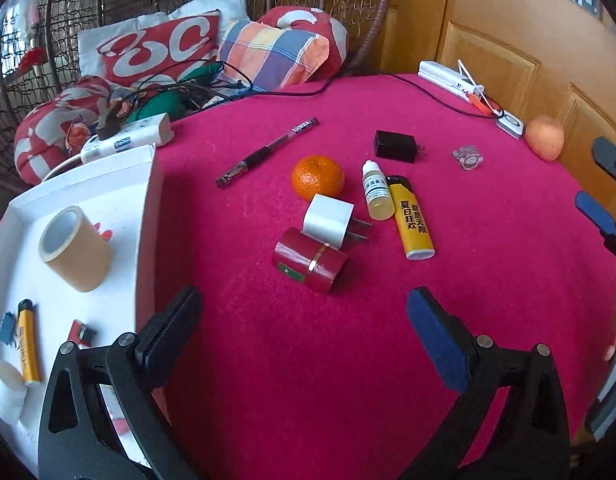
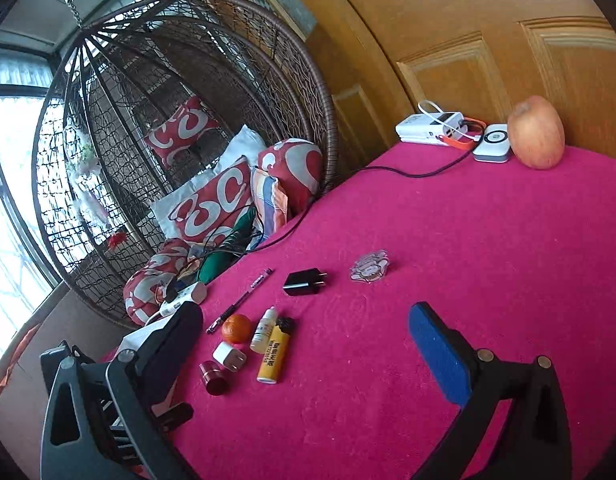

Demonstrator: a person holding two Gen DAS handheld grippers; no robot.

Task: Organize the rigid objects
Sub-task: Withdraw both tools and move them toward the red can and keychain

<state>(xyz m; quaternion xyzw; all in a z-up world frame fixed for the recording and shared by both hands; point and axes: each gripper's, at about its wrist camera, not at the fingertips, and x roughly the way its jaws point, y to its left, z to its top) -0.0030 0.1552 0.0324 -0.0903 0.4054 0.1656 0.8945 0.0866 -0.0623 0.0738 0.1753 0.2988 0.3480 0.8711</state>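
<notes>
Both my left claw [image 1: 304,320] and right claw [image 2: 308,344] gape, empty. The red canister [image 1: 309,261] touches the white plug [image 1: 328,221], perhaps leaning on it.

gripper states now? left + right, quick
Left gripper: open, holding nothing, above the cloth short of the red cylinder.
Right gripper: open, holding nothing.
</notes>
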